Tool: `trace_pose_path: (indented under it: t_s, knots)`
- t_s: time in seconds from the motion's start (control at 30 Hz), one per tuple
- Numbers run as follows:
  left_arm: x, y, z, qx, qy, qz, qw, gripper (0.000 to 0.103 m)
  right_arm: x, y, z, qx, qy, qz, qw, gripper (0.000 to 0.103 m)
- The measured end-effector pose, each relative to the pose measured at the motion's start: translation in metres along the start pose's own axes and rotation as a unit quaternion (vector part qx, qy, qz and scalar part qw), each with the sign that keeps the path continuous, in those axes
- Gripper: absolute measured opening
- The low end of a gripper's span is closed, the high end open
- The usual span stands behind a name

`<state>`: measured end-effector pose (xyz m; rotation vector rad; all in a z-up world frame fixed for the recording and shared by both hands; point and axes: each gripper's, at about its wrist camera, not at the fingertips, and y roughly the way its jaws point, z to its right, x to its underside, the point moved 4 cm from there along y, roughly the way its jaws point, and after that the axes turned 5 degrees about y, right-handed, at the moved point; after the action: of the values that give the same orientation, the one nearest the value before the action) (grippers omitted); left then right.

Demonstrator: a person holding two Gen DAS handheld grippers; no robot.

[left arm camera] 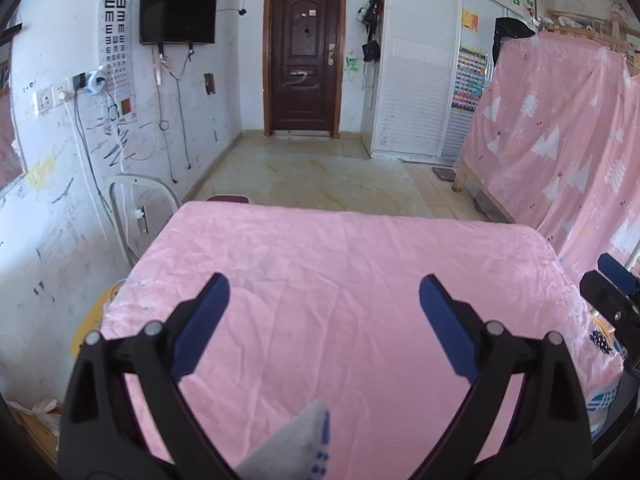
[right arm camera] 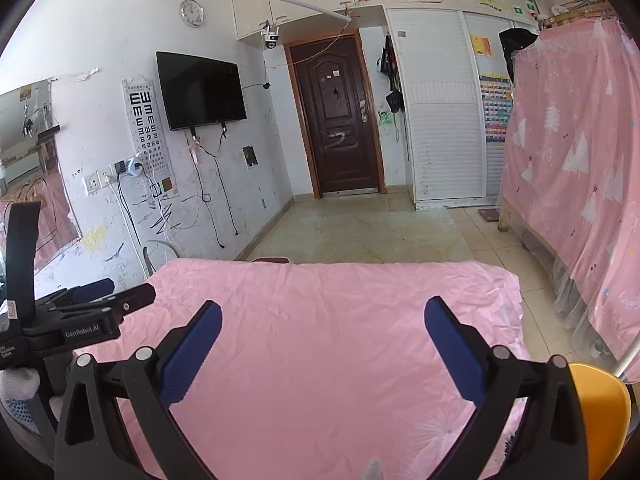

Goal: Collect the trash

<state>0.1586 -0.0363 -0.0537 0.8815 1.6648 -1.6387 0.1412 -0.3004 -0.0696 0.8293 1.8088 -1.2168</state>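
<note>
Wrinkled pink cotton-like cloth (left arm camera: pixel 340 280) covers the table, matt, creased all over; the tree-print pink sheet (left arm camera: pixel 560 140) draped at right looks like thin cloth too. Left gripper (left arm camera: pixel 324 300) and right gripper (right arm camera: pixel 323 322): matt black moulded plastic arms, bright metal pivot pins, blue finger pads (right arm camera: pixel 188 356) with a fine rough grip texture. Dark brown panelled door (right arm camera: pixel 340 120) reads as semi-gloss wood, wall-mounted black TV screen (right arm camera: pixel 200 90) glossy, white plaster wall (left arm camera: pixel 60 200) matt and scuffed, yellow chair back (right arm camera: pixel 598 412) smooth plastic.

Cloth-covered table (left arm camera: pixel 340 280) in foreground; door (left arm camera: pixel 305 56) beyond its far edge, across floor. Television (left arm camera: pixel 178 4) and eye chart (left arm camera: pixel 116 48) on wall left; draped bed frame (left arm camera: pixel 560 140) right; chair (right arm camera: pixel 598 412) at table's near right corner.
</note>
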Motion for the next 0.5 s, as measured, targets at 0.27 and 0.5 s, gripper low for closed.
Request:
trace_pose_path:
  t_s: [0.27, 0.5]
  knots:
    - [0.0008, -0.002, -0.0052, -0.002, -0.005, 0.002, 1.0, 0.092, 0.0005, 0.0029, -0.0023, 0.004, -0.005, -0.004, 1.0, 0.092]
    - [0.0007, -0.0032, -0.005, -0.003, -0.004, 0.003, 1.0, 0.093, 0.0034, 0.0016, -0.0006, 0.002, -0.006, -0.007, 1.0, 0.092]
